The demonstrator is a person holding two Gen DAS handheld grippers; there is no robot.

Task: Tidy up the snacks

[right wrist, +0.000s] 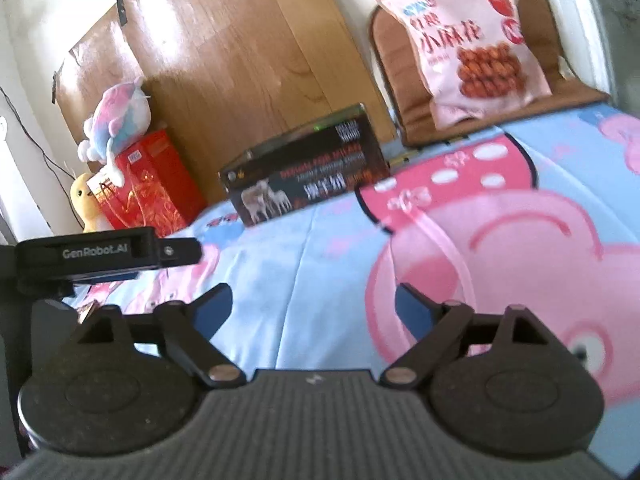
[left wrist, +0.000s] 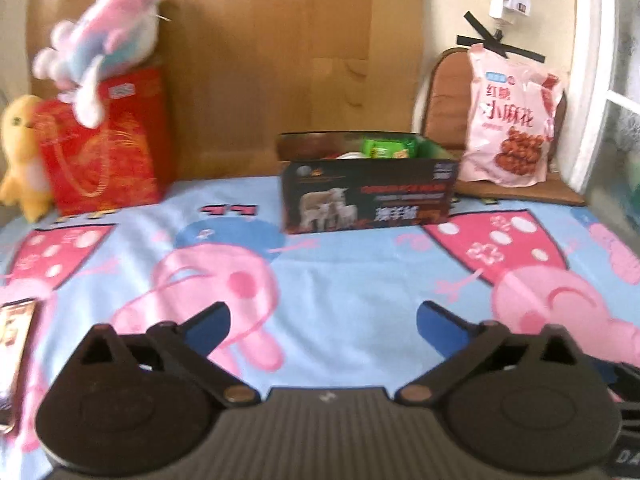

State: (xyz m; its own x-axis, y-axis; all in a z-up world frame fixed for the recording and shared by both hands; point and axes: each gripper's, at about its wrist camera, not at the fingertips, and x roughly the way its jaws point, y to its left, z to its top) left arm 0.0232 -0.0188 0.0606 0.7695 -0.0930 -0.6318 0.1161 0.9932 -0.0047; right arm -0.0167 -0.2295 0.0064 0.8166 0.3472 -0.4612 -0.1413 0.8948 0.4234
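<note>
Our dark snack box (left wrist: 368, 196) stands open on the cartoon sheet (left wrist: 320, 272), green packets (left wrist: 388, 148) inside; behind its right end a pink snack bag (left wrist: 508, 120) leans on a chair. Both grippers (left wrist: 322, 328) (right wrist: 314, 308) hover empty, jaws spread. We judge that bag is next.

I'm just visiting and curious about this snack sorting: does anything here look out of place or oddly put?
Two things. The big pink snack bag leans on the chair behind the bed, outside the black box holding other snacks. A flat packet lies alone at the blanket's left edge.
</note>
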